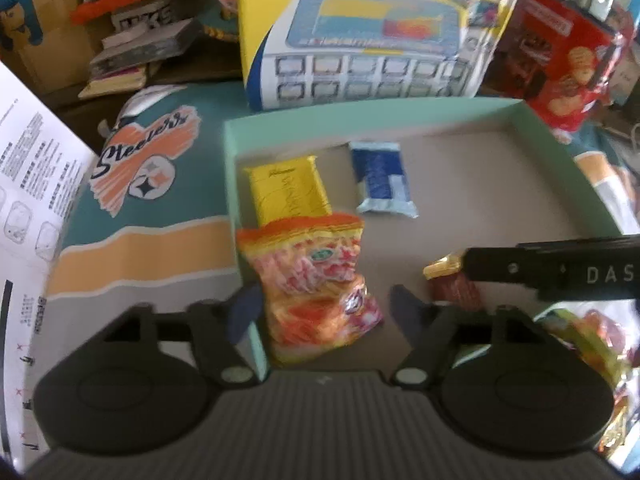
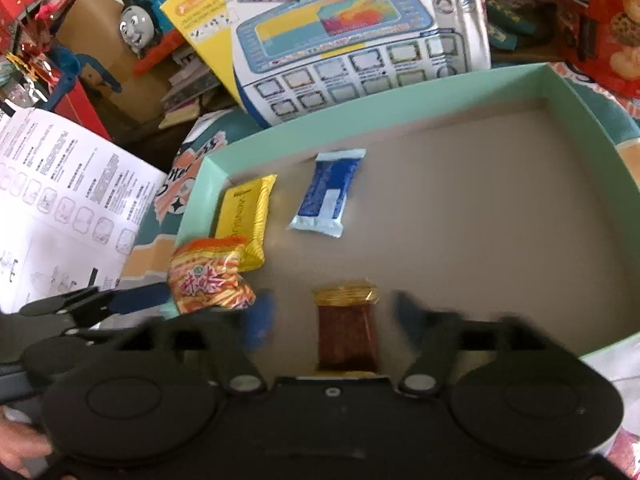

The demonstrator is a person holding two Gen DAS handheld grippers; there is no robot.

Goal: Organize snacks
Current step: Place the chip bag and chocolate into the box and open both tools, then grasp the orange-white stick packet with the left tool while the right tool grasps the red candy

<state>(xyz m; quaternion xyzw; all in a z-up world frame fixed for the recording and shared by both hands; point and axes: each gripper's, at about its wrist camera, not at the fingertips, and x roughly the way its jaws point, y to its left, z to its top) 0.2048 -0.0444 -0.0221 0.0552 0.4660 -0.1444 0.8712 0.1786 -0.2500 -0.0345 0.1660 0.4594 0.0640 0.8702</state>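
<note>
A mint-green box [image 1: 360, 114] [image 2: 400, 112] holds a yellow packet [image 1: 288, 190] [image 2: 242, 216], a blue-and-white packet [image 1: 380, 178] [image 2: 330, 194], an orange noodle-snack bag [image 1: 316, 280] [image 2: 208, 278] and a brown packet with gold ends [image 1: 452, 280] [image 2: 346, 328]. My left gripper [image 1: 324, 308] is open, its fingers either side of the orange bag at the box's left wall. My right gripper [image 2: 332, 316] is open, its fingers either side of the brown packet, which lies on the box floor. The right gripper's finger [image 1: 560, 272] shows in the left wrist view.
A teal printed cloth [image 1: 152, 176] lies under the box. A white instruction sheet [image 2: 60, 200] lies at the left. A large toy box [image 1: 372, 32] [image 2: 352, 40] stands behind. A red biscuit pack [image 1: 568, 64] is at the back right. More wrapped snacks [image 1: 592, 344] lie right of the box.
</note>
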